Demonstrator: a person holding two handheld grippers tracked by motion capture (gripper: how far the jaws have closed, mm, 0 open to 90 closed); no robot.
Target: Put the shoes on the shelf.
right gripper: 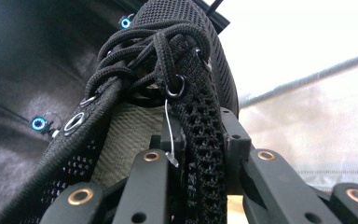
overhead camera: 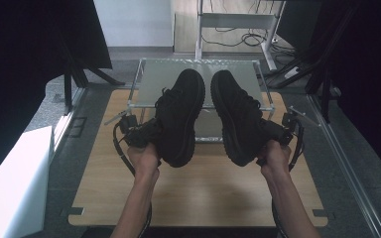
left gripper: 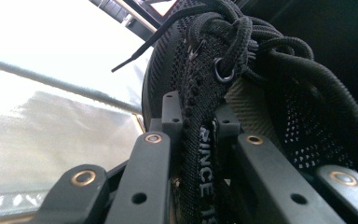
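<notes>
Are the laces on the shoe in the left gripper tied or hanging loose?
Mostly bunched up: in the left gripper view the laces sit in a knotted bundle atop the black shoe, with one lace end sticking out. A proper bow cannot be told.

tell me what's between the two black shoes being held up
Nothing: in the high view the left shoe and right shoe hang side by side with a narrow open gap, through which the glass shelf behind shows.
</notes>
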